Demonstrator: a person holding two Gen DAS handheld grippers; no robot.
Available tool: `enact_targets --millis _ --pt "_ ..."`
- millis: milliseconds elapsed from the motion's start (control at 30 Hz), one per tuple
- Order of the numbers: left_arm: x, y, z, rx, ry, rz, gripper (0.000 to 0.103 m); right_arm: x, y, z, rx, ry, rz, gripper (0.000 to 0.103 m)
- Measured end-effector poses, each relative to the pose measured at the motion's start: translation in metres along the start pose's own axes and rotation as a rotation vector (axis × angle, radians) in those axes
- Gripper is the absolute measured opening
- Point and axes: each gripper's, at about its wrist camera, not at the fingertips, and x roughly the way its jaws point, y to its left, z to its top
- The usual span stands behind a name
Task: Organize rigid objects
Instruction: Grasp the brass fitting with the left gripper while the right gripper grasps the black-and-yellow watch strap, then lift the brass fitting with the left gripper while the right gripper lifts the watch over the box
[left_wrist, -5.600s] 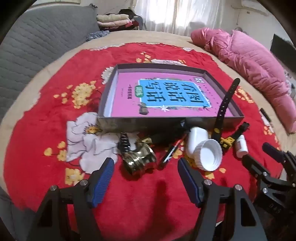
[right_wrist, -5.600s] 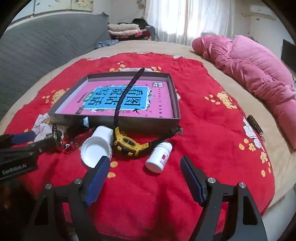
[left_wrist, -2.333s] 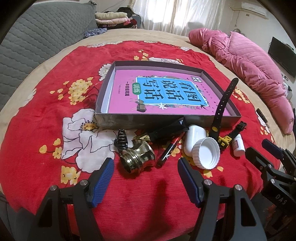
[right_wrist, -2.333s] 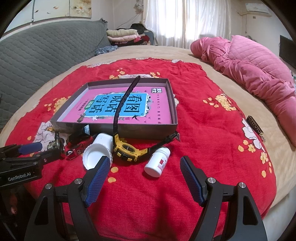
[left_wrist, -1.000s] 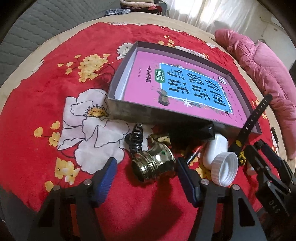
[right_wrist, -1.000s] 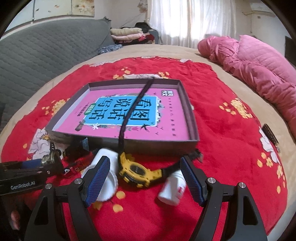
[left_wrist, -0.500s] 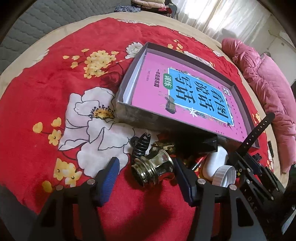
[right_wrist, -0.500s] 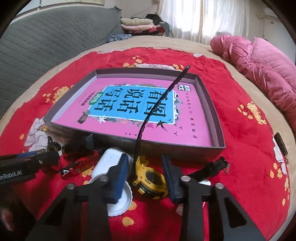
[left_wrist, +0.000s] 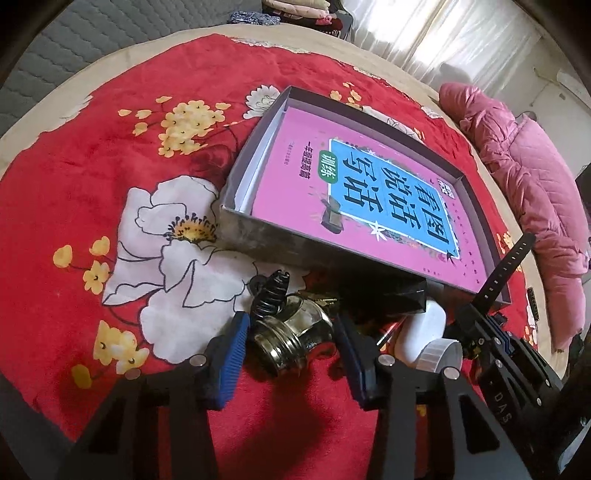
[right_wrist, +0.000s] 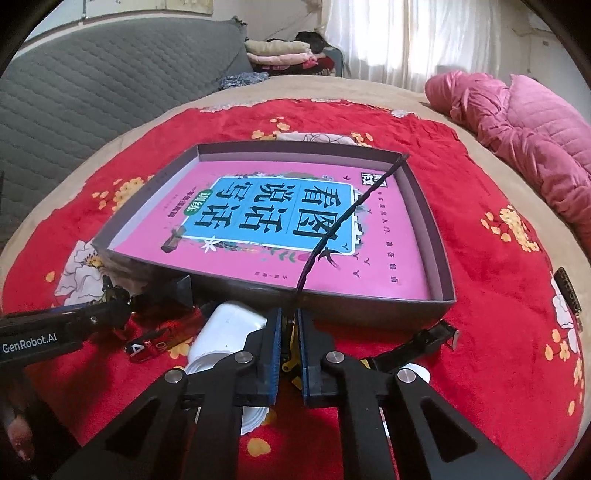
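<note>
Red flowered bedding (left_wrist: 92, 177) covers the bed, and on it sits a shallow grey box (right_wrist: 436, 258) with a pink book (right_wrist: 258, 229) inside. Everything else lies along the box's near wall. The white tub (right_wrist: 229, 325) looks light and hollow. The brass fitting (left_wrist: 291, 336) looks heavy, hard and slick; the left tongs (left_wrist: 291, 343) are closing around its ribbed waist, pads not yet pressing. The right tongs (right_wrist: 288, 347) are clamped on the yellow watch (right_wrist: 290, 360), whose stiff black strap (right_wrist: 332, 232) juts over the box.

The yellow watch (right_wrist: 290, 352) sits mostly hidden behind the right gripper (right_wrist: 287, 354); the small white bottle (right_wrist: 415, 369) barely peeks out.
</note>
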Motion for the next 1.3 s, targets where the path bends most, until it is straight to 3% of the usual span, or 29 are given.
enact_targets --millis 367,733,1300 --pt "-0.018 -0.01 -0.007 0.068 -0.029 -0.035 0.047 -0.022 -0.011 0.001 0.062 -0.051 0.077 0.006" --pt "-0.031 -0.012 -0.008 0.101 -0.065 -0.023 0.047 -0.043 -0.019 0.003 0.111 -0.099 0.127 0.006" --pt "-0.061 -0.037 -0.007 0.227 -0.19 0.028 0.047 -0.08 -0.019 0.02 0.115 -0.2 0.126 0.006"
